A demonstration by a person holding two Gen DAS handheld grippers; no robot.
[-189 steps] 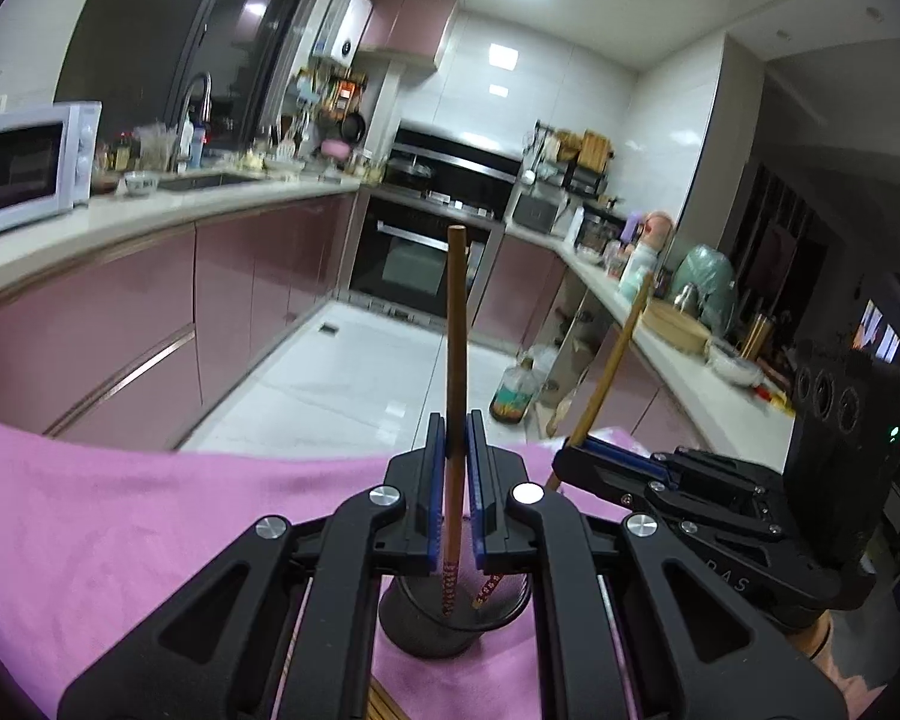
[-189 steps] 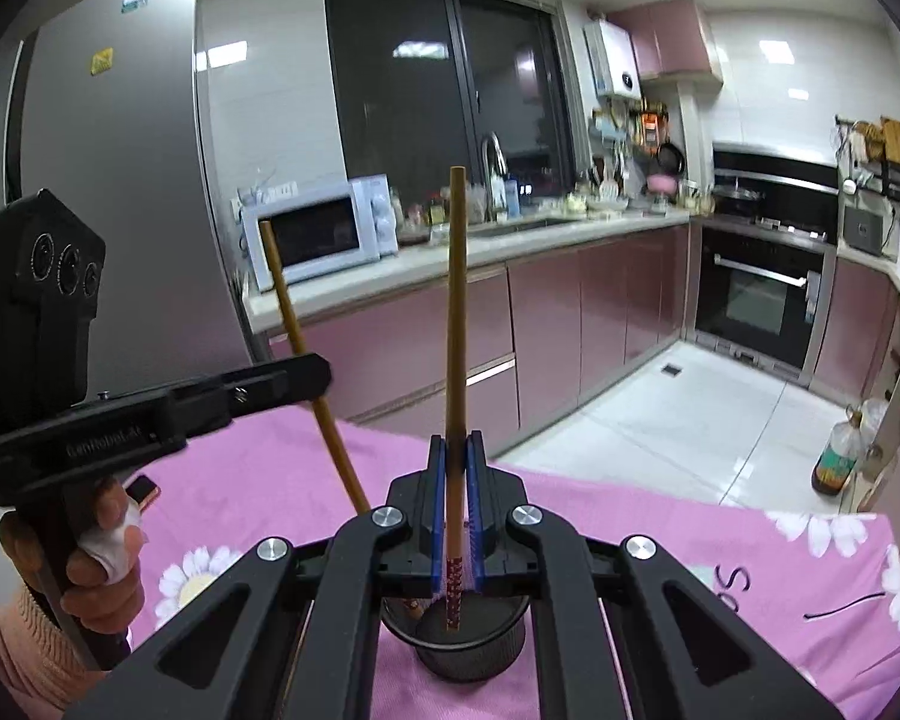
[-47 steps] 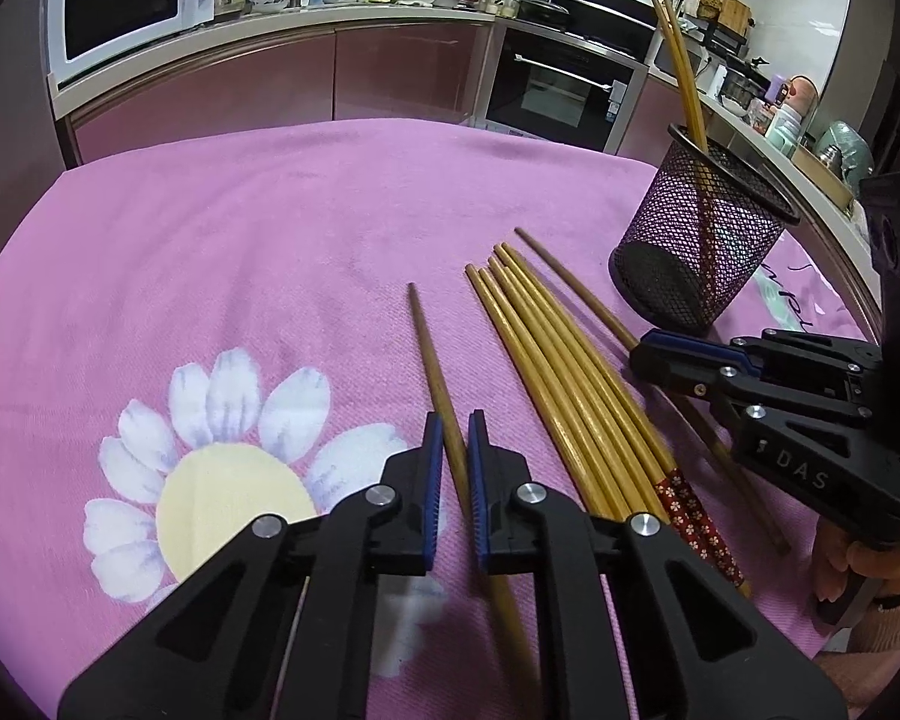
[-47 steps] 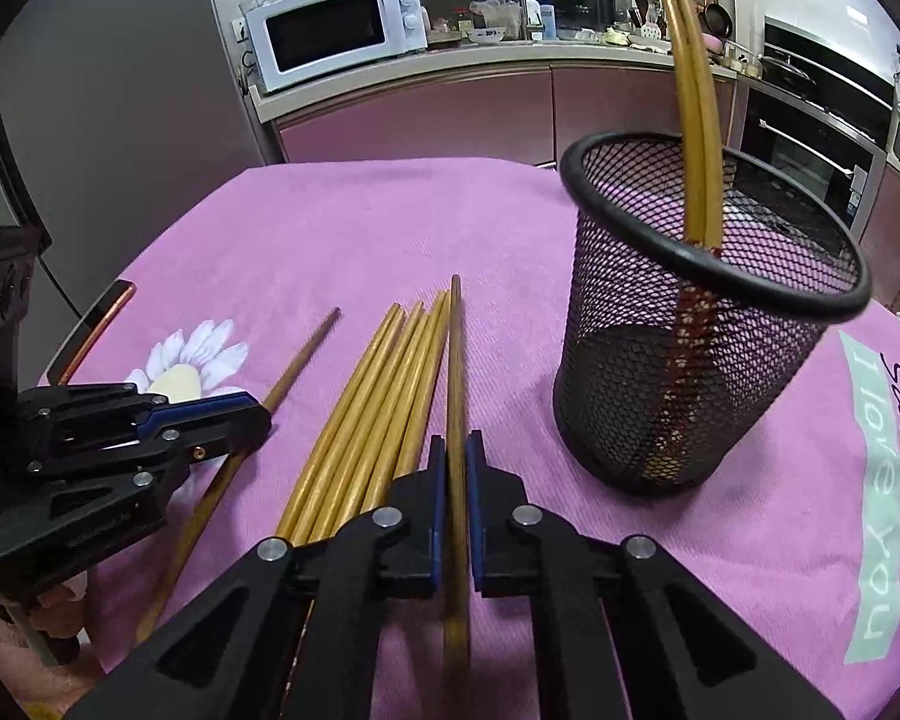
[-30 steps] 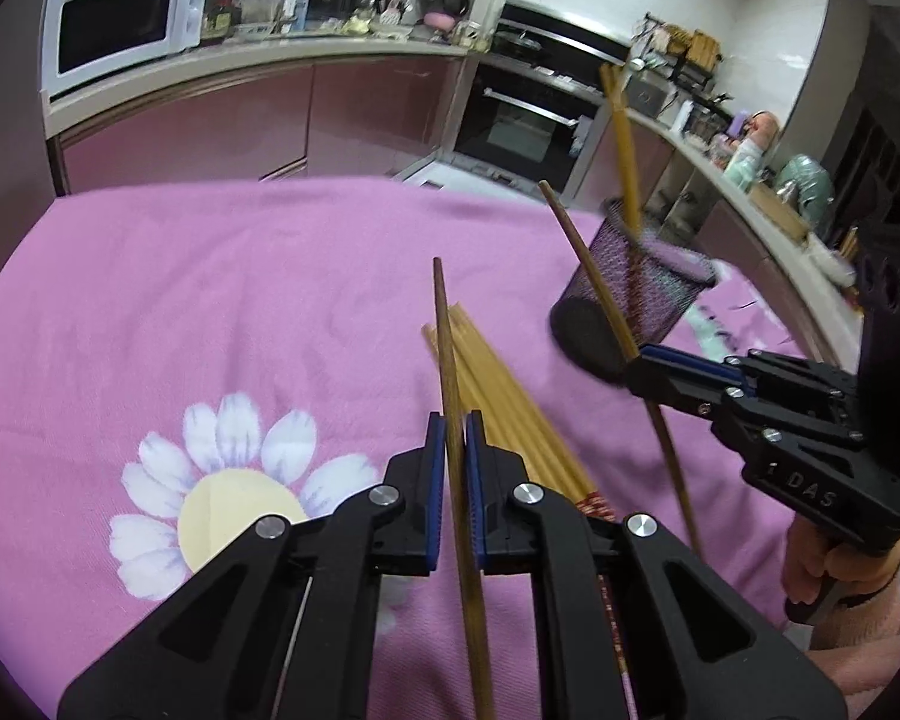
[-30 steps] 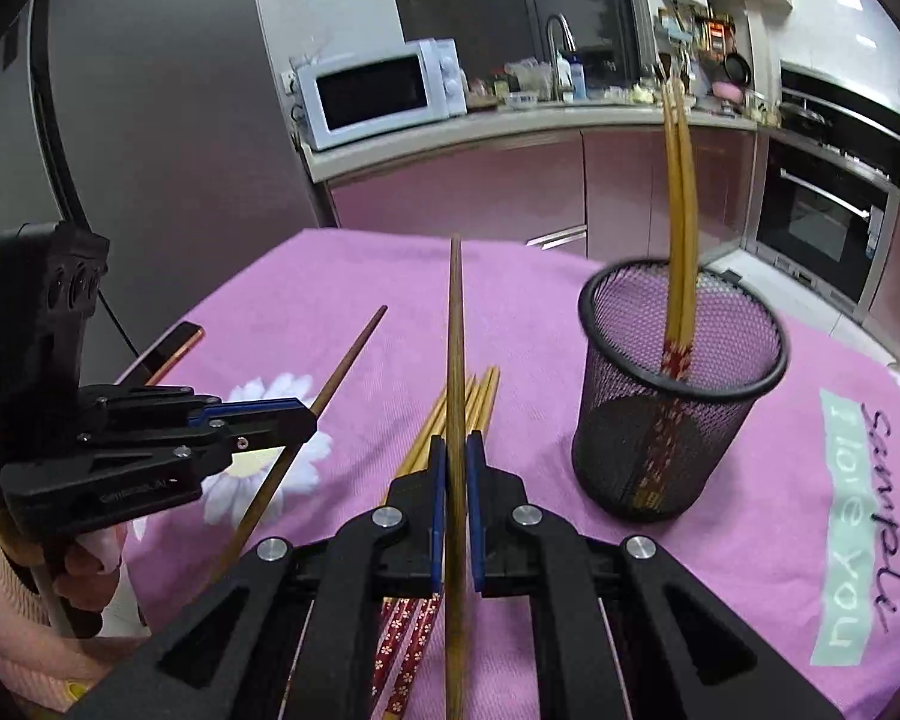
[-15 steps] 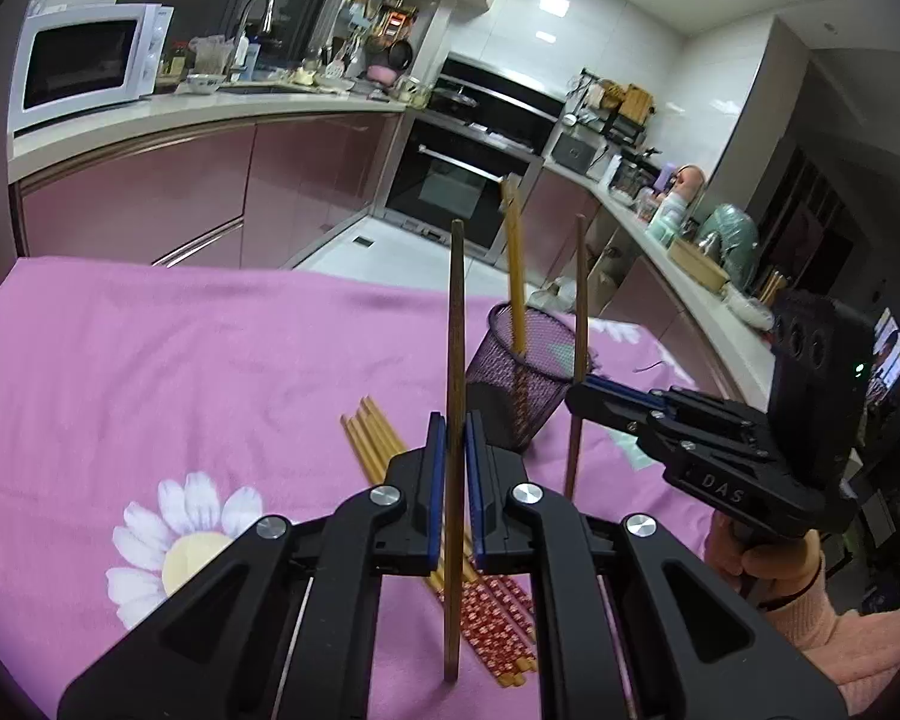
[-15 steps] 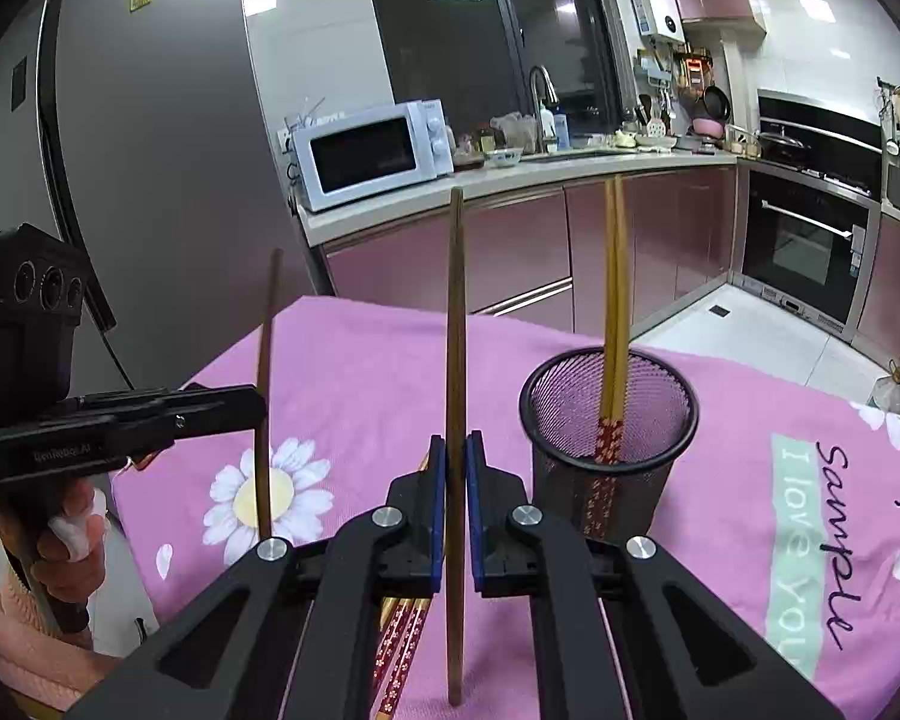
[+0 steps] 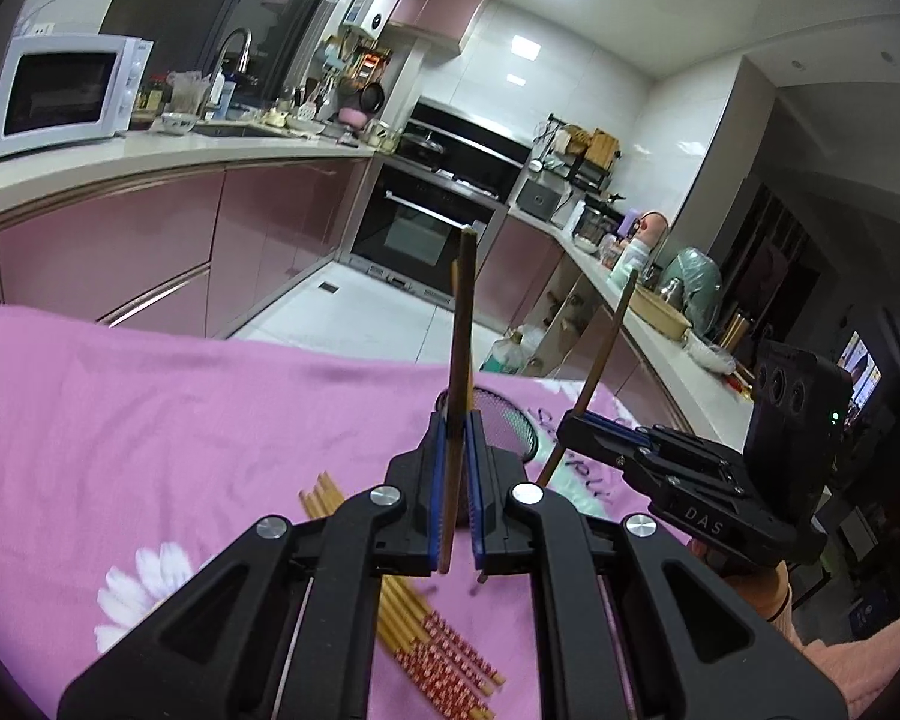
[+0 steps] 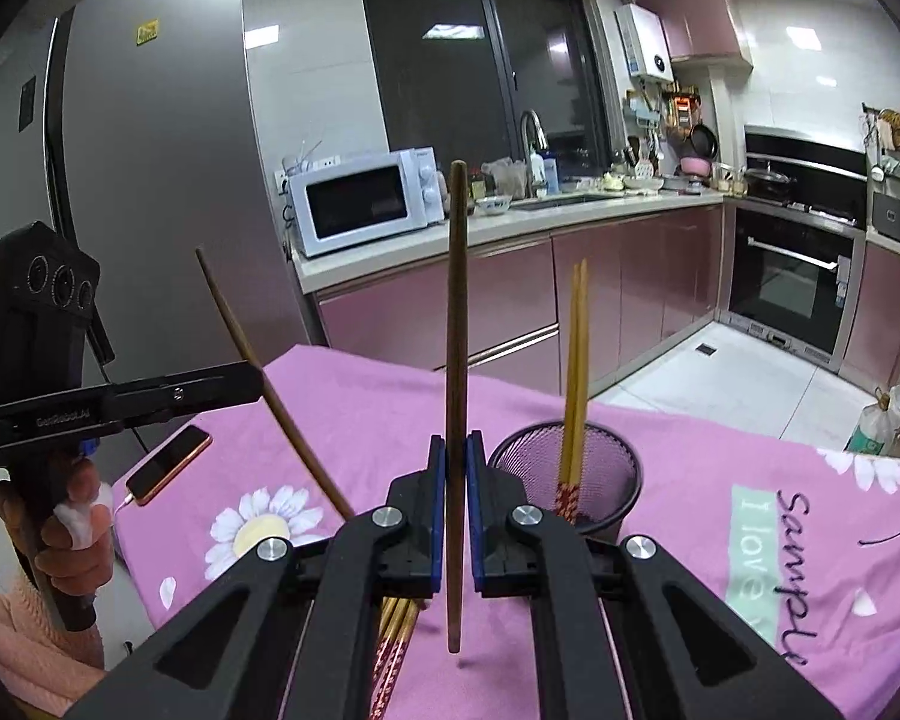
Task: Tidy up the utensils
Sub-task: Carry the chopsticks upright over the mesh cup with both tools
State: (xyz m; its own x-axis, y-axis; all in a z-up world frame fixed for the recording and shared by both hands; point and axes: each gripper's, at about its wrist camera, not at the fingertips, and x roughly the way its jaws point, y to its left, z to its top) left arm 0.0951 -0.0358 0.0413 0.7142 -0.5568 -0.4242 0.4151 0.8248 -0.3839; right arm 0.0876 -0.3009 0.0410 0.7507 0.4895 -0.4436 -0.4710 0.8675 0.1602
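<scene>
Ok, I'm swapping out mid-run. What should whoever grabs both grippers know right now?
Left gripper: shut on a dark chopstick, held upright above the cloth.
Right gripper: shut on its own dark chopstick, also upright.
Mesh cup stands on the pink tablecloth, just right of the right gripper.
Done: two yellow chopsticks stand in the cup.
Left: drop both held sticks in, then the loose bundle lying on the cloth.

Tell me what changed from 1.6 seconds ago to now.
Each gripper has lifted its dark chopstick off the cloth: the left gripper and right gripper now hold theirs upright in the air near the mesh cup. The two yellow chopsticks stay in it, and the yellow bundle stays lying.
</scene>
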